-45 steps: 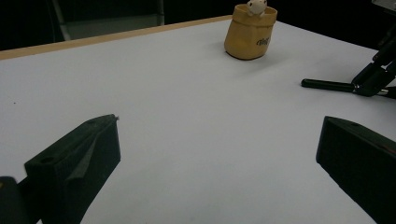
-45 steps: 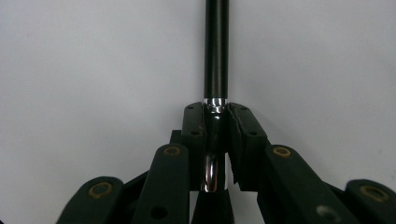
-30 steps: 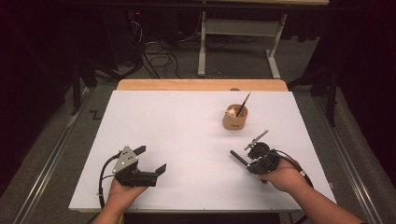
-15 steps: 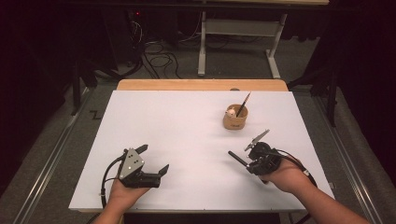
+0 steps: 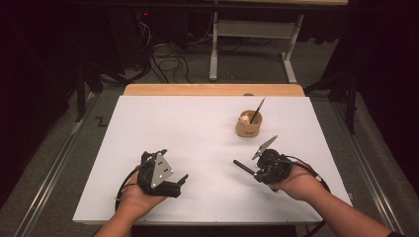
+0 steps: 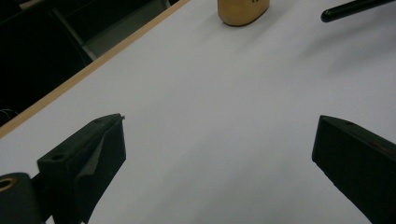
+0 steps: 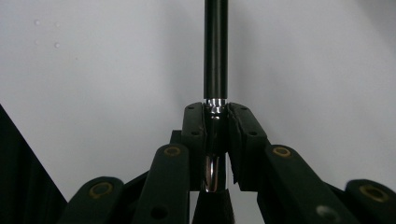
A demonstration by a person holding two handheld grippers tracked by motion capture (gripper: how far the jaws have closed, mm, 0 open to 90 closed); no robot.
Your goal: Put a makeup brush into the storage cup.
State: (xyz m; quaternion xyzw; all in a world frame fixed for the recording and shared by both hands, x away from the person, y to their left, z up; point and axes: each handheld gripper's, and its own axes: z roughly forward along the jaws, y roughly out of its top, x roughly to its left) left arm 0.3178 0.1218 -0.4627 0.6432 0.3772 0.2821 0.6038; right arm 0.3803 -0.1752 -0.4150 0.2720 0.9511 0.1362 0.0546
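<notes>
My right gripper (image 5: pixel 258 172) sits at the table's front right, shut on a black pen (image 5: pixel 243 166) that sticks out to the left, low over the white tabletop (image 5: pixel 188 128). In the right gripper view the jaws of my right gripper (image 7: pixel 215 122) clamp the black pen (image 7: pixel 215 51) at its silver ring. My left gripper (image 5: pixel 175 165) is at the front left, open with nothing in it. The left gripper view shows my left gripper (image 6: pixel 217 140) with its jaws wide apart over bare table. A tan cup (image 5: pixel 249 125) stands behind the right gripper, holding a dark pencil (image 5: pixel 258 109).
The tan cup (image 6: pixel 243 9) and the held pen's end (image 6: pixel 355 8) appear far ahead in the left gripper view. A wooden strip (image 5: pixel 212 90) borders the table's far edge. Beyond it are a grey floor, cables (image 5: pixel 168 59) and a metal frame (image 5: pixel 257 29).
My left gripper has shifted a little to the right along the front of the table. The right gripper and its pen have stayed in place.
</notes>
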